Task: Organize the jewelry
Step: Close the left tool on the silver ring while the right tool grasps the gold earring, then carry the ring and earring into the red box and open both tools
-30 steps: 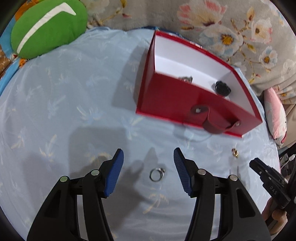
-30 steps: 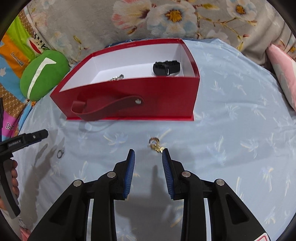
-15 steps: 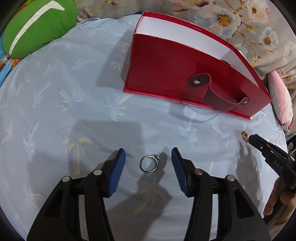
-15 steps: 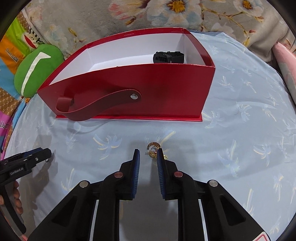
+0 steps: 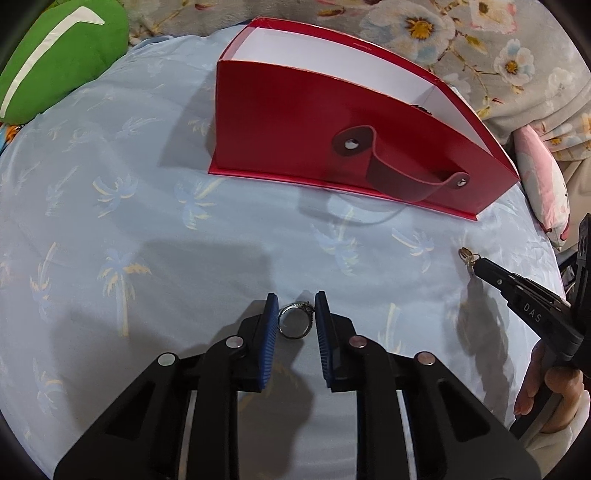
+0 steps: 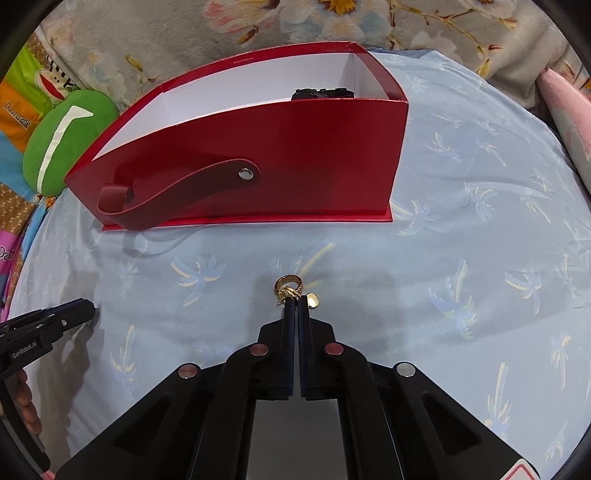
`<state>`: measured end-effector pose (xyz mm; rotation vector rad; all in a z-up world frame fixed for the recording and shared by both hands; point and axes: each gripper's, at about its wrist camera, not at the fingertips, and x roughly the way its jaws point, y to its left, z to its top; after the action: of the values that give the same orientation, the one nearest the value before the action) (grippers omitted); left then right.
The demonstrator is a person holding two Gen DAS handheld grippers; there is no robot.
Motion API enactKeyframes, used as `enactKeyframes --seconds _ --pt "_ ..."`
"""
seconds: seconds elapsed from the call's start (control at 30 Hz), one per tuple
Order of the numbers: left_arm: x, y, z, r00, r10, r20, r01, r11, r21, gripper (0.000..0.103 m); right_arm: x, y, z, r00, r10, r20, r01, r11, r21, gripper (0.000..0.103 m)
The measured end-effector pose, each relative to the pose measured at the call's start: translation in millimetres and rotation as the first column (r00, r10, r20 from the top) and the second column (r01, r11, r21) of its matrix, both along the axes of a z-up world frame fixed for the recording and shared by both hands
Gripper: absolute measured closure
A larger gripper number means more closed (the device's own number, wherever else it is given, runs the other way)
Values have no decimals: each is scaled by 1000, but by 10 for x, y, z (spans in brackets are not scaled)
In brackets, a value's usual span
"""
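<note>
A silver ring point(image 5: 294, 323) lies on the light blue palm-print cloth between the blue pads of my left gripper point(image 5: 295, 314), which has closed in on both sides of it. My right gripper point(image 6: 297, 301) is shut on a gold ring point(image 6: 289, 287) with a small gold tag, at the cloth. The gold ring point(image 5: 466, 254) also shows in the left wrist view at the right gripper's tip. A red box point(image 6: 280, 155) with white inside and a strap handle stands behind; a black piece point(image 6: 323, 94) lies in it.
A green cushion point(image 5: 55, 55) lies at the far left. Floral bedding point(image 6: 332, 22) runs behind the box and a pink pillow point(image 5: 543, 184) lies at the right. The cloth point(image 5: 129, 221) stretches in front of the box.
Both grippers moved down and forward to the cloth. The left jaws narrowed around the silver ring. The right jaws shut on the gold ring.
</note>
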<state>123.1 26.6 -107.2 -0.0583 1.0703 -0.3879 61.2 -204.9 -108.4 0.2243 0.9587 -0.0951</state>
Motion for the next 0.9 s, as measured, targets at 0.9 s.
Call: enactKeyframes --seconds 0.9 --pt "-311 290 178 1000 5 8 -5 999 -33 84 -492 139 600 993 36 113 -41 998 45 102"
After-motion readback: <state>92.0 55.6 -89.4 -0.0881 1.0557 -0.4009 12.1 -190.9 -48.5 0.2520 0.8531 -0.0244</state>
